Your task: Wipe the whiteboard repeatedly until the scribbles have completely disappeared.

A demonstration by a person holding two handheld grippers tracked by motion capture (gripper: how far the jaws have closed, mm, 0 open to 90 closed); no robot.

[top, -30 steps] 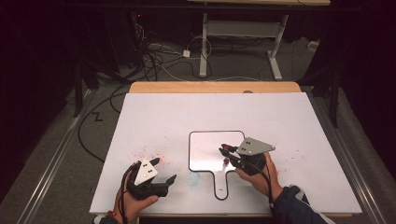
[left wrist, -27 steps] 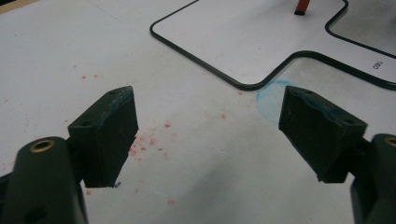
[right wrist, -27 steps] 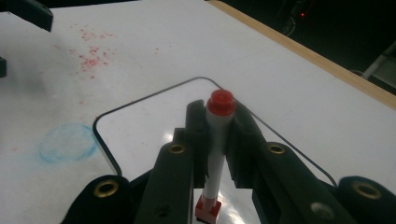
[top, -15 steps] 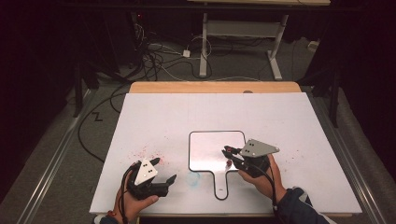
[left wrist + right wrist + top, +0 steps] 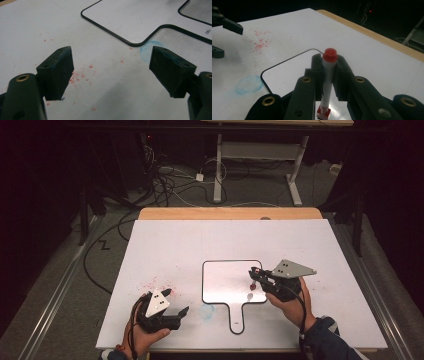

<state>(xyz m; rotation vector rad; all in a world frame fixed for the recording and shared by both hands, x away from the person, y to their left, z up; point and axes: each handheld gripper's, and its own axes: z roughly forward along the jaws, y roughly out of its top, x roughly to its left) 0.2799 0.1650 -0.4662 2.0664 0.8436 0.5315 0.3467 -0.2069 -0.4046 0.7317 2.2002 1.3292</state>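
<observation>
A small whiteboard (image 5: 225, 280) with a black rim and a handle lies flat on the large white table sheet (image 5: 300, 245). My right gripper (image 5: 256, 276) hovers over the board's right part, shut on a white marker (image 5: 253, 284) with a red cap. In the right gripper view the marker (image 5: 327, 82) stands clamped between the jaws of my right gripper (image 5: 329, 60), red cap up. My left gripper (image 5: 175, 302) rests low near the front left of the sheet, open, nothing between its pads (image 5: 58, 72). Past them lies the whiteboard's corner (image 5: 140, 17).
A blue smudge (image 5: 206, 311) marks the sheet left of the board's handle (image 5: 237, 317). Red specks (image 5: 157, 282) are scattered at the left. A wooden table edge (image 5: 230, 213) runs along the far side. Cables (image 5: 170, 180) and desk legs lie on the floor beyond.
My right gripper has moved to the right and slightly up over the small whiteboard, still holding the marker. The left gripper has stayed put.
</observation>
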